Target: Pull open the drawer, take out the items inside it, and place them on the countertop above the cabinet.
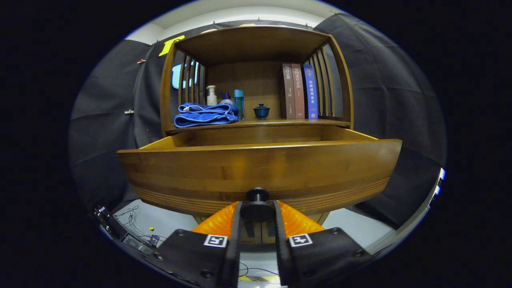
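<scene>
Gripper [257,212] fingers pinch drawer knob [257,200] for pulling; drawer [260,168] stands open; countertop [280,122] beyond holds towel [206,114], books [299,91].

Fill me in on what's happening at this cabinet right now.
A person's handheld gripper is shut on the dark knob of the wooden drawer, which is pulled well out of the cabinet. The drawer's inside is hidden behind its front panel. On the countertop above sit a folded blue towel, some bottles, a small blue lidded cup and three upright books.
</scene>
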Available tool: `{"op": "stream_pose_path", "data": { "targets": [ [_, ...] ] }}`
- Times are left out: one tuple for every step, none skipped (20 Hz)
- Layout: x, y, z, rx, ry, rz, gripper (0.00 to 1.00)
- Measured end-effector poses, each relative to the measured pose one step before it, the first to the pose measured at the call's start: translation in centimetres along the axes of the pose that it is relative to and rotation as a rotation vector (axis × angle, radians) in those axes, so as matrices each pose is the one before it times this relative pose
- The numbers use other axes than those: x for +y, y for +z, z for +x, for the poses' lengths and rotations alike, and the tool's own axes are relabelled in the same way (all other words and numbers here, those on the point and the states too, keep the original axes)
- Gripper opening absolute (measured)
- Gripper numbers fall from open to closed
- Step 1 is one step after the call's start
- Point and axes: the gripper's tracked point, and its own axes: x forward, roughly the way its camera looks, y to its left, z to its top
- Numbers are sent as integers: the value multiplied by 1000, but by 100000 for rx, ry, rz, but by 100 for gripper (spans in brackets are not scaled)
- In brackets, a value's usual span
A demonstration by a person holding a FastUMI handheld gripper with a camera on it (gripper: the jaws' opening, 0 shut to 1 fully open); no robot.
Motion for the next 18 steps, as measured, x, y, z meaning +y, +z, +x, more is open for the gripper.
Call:
{"op": "stream_pose_path", "data": {
  "targets": [
    [-419, -36, -88, 509, -528, -47, 46],
    [-553, -252, -280, 1652, -1754, 103, 63],
    [-268, 244, -310, 744, -42, 1177, 80],
    [11, 263, -589, -89, 579, 2609, 97],
    [-324, 789, -869, -696, -441, 1643, 98],
    [-60, 598, -647, 113, 745, -508, 99],
    [-254, 1131, -700, -49, -320, -867, 99],
    [69, 1612, -897, -1405, 1665, 143, 99],
    [479, 2134, -633, -2090, 2450, 1313, 99],
    [376, 2321, -608, -1287, 1976, 1380, 99],
    [95, 1970, -190, 344, 421, 1248, 99],
    [-453, 1199, 0, 2206, -614, 1015, 99],
    [-44, 996, 311, 4260, 561, 392, 99],
    [191, 1204, 721, 4234, 497, 383, 98],
    [177, 938, 678, 3700, 1489, 438, 98],
    [283, 745, 752, 4842, 1289, -108, 99],
    [226, 527, 1046, 5179, 1329, 390, 98],
    [-143, 91, 1204, 6849, 481, 176, 98]
  ]
}}
